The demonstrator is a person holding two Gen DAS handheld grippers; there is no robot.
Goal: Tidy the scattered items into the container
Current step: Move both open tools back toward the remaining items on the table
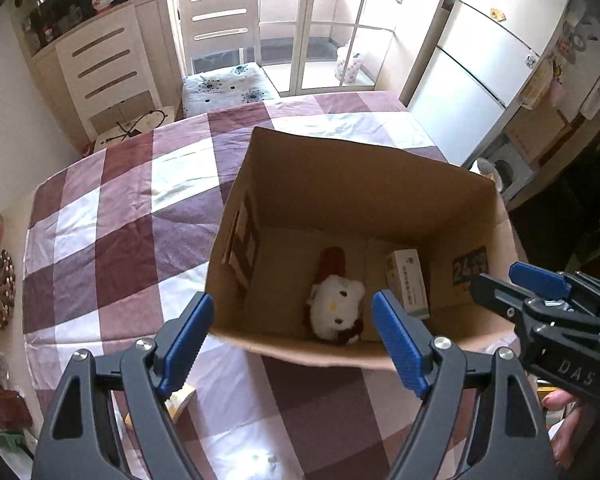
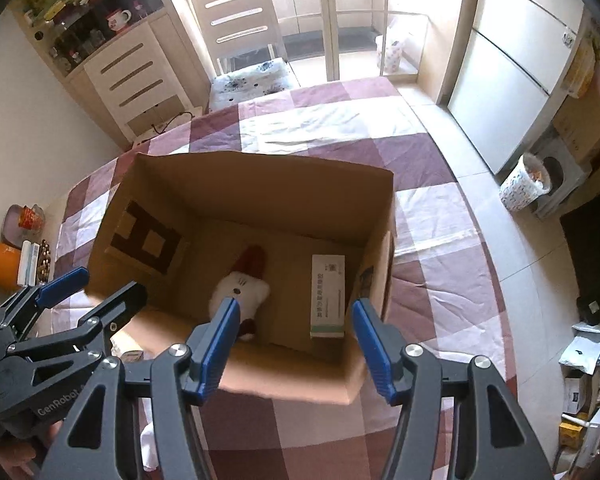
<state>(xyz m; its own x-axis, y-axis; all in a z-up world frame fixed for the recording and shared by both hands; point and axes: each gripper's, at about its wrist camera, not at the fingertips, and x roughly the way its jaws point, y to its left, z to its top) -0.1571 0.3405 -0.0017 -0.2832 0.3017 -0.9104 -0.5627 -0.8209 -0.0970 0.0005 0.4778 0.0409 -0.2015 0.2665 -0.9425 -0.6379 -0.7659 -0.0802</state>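
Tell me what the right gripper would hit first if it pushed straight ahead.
Probably the cardboard box: the open right gripper aims into it, between the white plush toy and the small carton, so likely the box floor. Depth is unclear.

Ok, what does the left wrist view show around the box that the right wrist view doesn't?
Left wrist only: a yellowish packet on the tablecloth by the left gripper, and a hand.
Right wrist only: a patterned bin on the floor, and the dark printed flap face-on.
Both: the cardboard box holding a plush toy and a small white carton; both grippers' jaws open, empty.
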